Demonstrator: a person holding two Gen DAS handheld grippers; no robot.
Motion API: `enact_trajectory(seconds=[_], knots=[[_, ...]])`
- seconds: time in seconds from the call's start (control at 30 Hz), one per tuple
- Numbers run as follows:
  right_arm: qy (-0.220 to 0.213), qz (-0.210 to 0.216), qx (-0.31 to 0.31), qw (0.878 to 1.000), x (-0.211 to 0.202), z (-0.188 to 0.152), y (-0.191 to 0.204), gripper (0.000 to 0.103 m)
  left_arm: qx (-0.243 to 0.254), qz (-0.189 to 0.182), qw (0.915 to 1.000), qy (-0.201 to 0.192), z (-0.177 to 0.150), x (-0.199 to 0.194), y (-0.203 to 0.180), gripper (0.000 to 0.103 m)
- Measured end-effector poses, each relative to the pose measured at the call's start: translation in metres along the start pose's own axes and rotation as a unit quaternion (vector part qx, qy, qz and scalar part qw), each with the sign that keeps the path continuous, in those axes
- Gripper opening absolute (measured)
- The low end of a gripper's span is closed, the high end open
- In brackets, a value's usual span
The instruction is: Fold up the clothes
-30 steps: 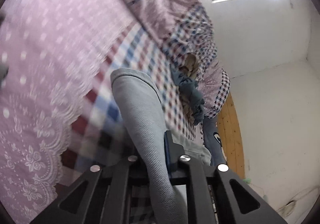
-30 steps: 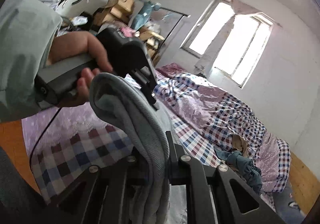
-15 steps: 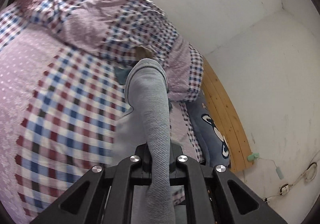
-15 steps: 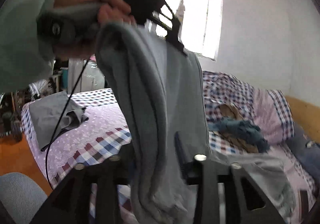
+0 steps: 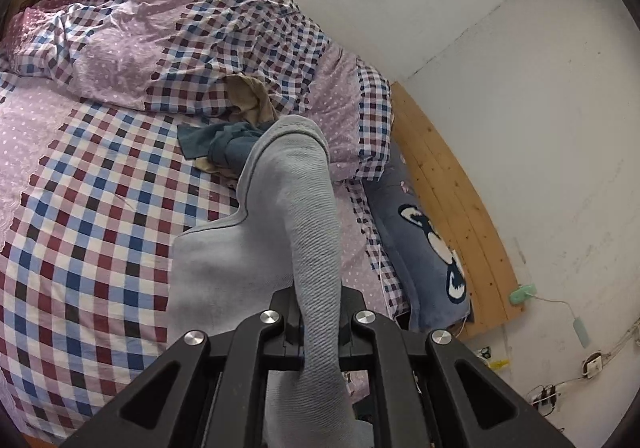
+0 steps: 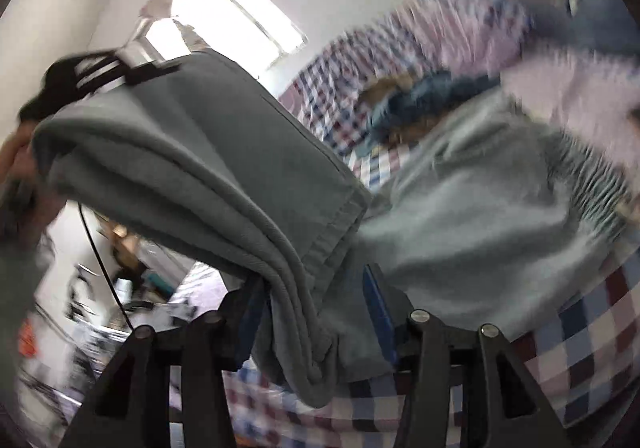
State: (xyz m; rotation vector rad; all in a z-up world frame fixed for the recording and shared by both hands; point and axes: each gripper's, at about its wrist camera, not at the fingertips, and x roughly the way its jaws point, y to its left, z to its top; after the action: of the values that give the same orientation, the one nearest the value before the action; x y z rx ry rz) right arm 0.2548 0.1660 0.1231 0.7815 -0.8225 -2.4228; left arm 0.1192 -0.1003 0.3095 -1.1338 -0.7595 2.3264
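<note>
I hold a grey garment up over the checked bedspread with both tools. In my left wrist view its ribbed edge runs up the middle of the frame from between my fingers, and a flat panel of it hangs to the left, low over the bed. In my right wrist view, blurred, the cloth drapes in several layers from the upper left, where my left gripper pinches it, down to the lower middle of the frame.

As I judge it, this piece is mid-fold: doubled over in the air, not laid down as a finished stack. A blue and tan heap of clothes lies crumpled at centre frame by the rumpled duvet, so more folding seems left.

My left gripper is clamped tight on the ribbed edge. My right gripper has cloth bunched between its fingers; its blue pads stand somewhat apart around the thick fold, yet it appears to grip it.
</note>
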Motion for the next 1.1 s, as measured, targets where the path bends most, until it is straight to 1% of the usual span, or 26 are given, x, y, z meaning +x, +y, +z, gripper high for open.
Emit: enact_trajectory(seconds=[0.03,0.07,0.1,0.17,0.2,0.27,0.33,0.37,0.4,0.47,0.5,0.57,0.63,0.67,0.73,0.77,0.8,0.9,0.97,1.03,1.1], knots=[[0.008,0.016,0.013,1.000,0.000,0.002,-0.005,0.053,0.003,0.003,1.0000,0.001,-0.001,0.004,-0.007,0.006],[0.022,0.031,0.013,0.999,0.001,0.002,-0.006,0.053,0.005,0.006,1.0000,0.002,-0.001,0.008,-0.014,0.006],[0.040,0.038,-0.002,0.998,0.001,0.002,-0.003,0.053,0.004,0.009,1.0000,0.002,-0.001,0.009,-0.016,0.006],[0.078,0.063,-0.060,0.993,0.001,-0.005,0.013,0.053,-0.001,0.012,0.9999,0.008,0.001,0.009,-0.012,0.006],[0.101,0.083,-0.101,0.986,0.001,-0.012,0.028,0.053,-0.006,0.013,0.9999,0.009,0.004,0.008,-0.008,0.006],[0.124,0.116,-0.166,0.971,-0.006,-0.024,0.051,0.053,-0.012,0.015,0.9998,0.007,0.008,0.002,-0.001,0.006],[0.134,0.144,-0.199,0.960,-0.014,-0.028,0.061,0.053,-0.018,0.018,0.9997,0.006,0.012,-0.006,0.009,0.006],[0.132,0.151,-0.202,0.959,-0.019,-0.027,0.060,0.053,-0.020,0.020,0.9996,0.004,0.013,-0.009,0.014,0.006],[0.122,0.159,-0.190,0.961,-0.026,-0.019,0.054,0.053,-0.020,0.022,0.9996,0.004,0.014,-0.013,0.018,0.006],[0.094,0.157,-0.145,0.972,-0.033,0.000,0.036,0.055,-0.024,0.028,0.9993,0.000,0.016,-0.021,0.027,0.006],[0.076,0.137,-0.104,0.982,-0.033,0.015,0.020,0.059,-0.024,0.029,0.9993,0.001,0.016,-0.024,0.031,0.006],[0.074,0.100,-0.036,0.992,-0.019,0.039,-0.003,0.061,-0.023,0.034,0.9991,0.003,0.015,-0.030,0.038,0.006],[0.096,0.072,0.021,0.993,0.006,0.059,-0.025,0.061,-0.023,0.035,0.9991,0.005,0.014,-0.034,0.044,0.006],[0.110,0.064,0.036,0.991,0.019,0.066,-0.032,0.061,-0.025,0.034,0.9991,0.004,0.014,-0.036,0.047,0.006],[0.132,0.066,0.060,0.987,0.052,0.078,-0.040,0.061,-0.030,0.031,0.9991,0.003,0.013,-0.040,0.052,0.006],[0.143,0.072,0.060,0.985,0.068,0.080,-0.038,0.061,-0.033,0.029,0.9990,0.003,0.013,-0.041,0.053,0.006],[0.153,0.079,0.059,0.983,0.084,0.082,-0.035,0.059,-0.035,0.028,0.9990,0.004,0.013,-0.042,0.053,0.006],[0.170,0.120,0.070,0.976,0.120,0.087,-0.021,0.058,-0.029,0.029,0.9991,0.010,0.013,-0.043,0.049,0.006],[0.172,0.134,0.103,0.970,0.144,0.086,-0.023,0.057,-0.025,0.030,0.9991,0.014,0.012,-0.042,0.044,0.006],[0.179,0.154,0.155,0.959,0.171,0.082,-0.033,0.057,-0.020,0.028,0.9992,0.019,0.011,-0.041,0.038,0.006],[0.185,0.176,0.202,0.946,0.193,0.076,-0.042,0.058,-0.016,0.027,0.9993,0.022,0.010,-0.039,0.032,0.006]])
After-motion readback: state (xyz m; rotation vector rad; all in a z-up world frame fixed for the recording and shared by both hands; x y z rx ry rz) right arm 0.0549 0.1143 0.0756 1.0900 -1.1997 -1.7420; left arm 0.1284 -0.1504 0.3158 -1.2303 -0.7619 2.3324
